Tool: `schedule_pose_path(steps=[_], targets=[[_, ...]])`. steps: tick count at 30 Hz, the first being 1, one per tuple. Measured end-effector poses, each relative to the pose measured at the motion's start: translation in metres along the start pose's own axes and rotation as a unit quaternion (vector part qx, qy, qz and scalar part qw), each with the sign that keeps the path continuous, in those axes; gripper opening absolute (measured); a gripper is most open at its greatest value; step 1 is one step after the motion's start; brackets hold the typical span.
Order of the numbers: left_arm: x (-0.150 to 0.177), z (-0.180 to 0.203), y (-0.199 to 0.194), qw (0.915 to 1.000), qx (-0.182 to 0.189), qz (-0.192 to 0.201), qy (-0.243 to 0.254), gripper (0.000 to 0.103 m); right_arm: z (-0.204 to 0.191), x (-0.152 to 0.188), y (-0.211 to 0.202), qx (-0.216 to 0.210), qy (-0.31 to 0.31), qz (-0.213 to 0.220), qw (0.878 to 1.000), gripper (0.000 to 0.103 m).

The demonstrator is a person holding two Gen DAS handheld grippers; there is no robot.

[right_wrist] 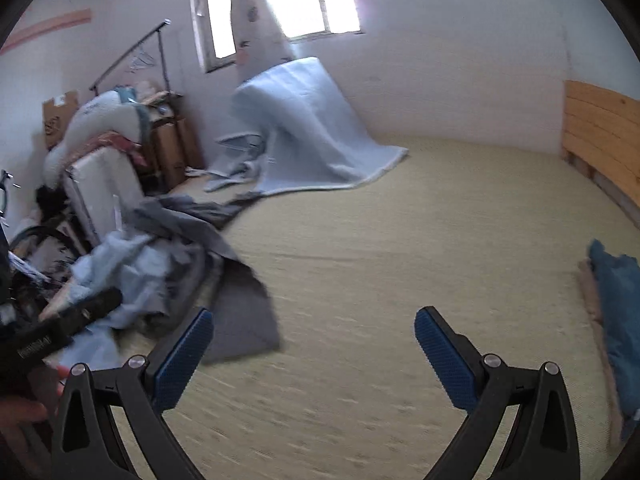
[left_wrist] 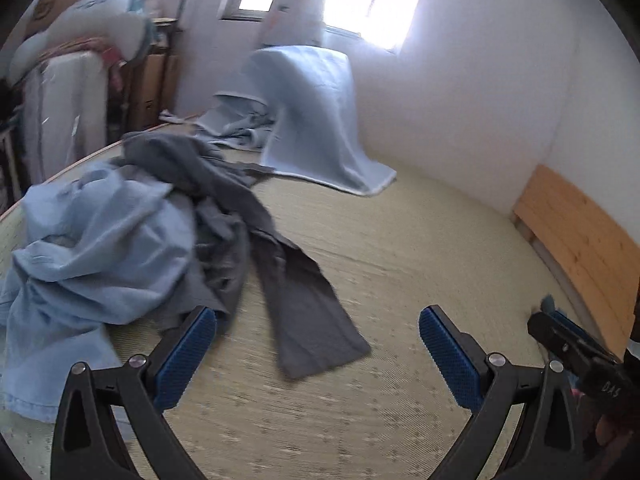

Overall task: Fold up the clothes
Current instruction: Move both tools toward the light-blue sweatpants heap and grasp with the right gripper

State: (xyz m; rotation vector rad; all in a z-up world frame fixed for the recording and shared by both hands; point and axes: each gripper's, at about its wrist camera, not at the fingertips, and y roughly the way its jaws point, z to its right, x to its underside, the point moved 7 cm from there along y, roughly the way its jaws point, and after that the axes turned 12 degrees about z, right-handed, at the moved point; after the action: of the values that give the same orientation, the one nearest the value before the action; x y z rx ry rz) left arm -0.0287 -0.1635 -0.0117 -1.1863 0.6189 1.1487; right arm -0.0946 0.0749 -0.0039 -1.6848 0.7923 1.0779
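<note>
A crumpled pile of clothes lies on the woven mat (left_wrist: 400, 240): a light blue garment (left_wrist: 88, 248) at the left and a dark grey garment (left_wrist: 248, 232) with one leg stretched toward me. My left gripper (left_wrist: 318, 334) is open just above the mat, its left fingertip close to the grey cloth, with nothing held. In the right wrist view the same grey garment (right_wrist: 240, 312) and blue garment (right_wrist: 132, 264) lie to the left of my right gripper (right_wrist: 314, 334), which is open and empty over bare mat (right_wrist: 400, 240). The other gripper shows at each view's edge.
A pale blue blanket (left_wrist: 316, 120) is draped over something by the window wall. Folded dark blue cloth (right_wrist: 616, 300) lies at the right. A wooden headboard (left_wrist: 580, 248) runs along the right. Boxes, bedding and a clothes rack (right_wrist: 132, 52) crowd the left.
</note>
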Motion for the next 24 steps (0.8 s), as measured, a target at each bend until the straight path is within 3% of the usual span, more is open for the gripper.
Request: schedule_pose_path(steps=[7,11,15,19,24], targets=[[-0.02,-0.087,-0.02,0.9935,-0.069,0.017,-0.089,0.103,-0.107,-0.028,0.047,-0.118,-0.003,-0.021,0.993,0.103],[-0.018,-0.141,-0.028,0.9848,-0.121,0.01,-0.124,0.103,-0.167,-0.028,0.079,-0.16,-0.011,-0.052,0.986,0.103],[-0.021,-0.184,-0.043,0.9762,-0.151,0.025,-0.153,0.103,-0.224,-0.016,0.122,-0.202,0.016,-0.088,0.975,0.103],[-0.021,-0.216,-0.056,0.9668,-0.168,0.04,-0.188,0.103,-0.264,0.001,0.162,-0.216,0.041,-0.122,0.968,0.103],[-0.015,-0.241,-0.054,0.9581,-0.178,0.027,-0.222,0.103,-0.299,0.027,0.217,-0.212,0.06,-0.16,0.962,0.1]])
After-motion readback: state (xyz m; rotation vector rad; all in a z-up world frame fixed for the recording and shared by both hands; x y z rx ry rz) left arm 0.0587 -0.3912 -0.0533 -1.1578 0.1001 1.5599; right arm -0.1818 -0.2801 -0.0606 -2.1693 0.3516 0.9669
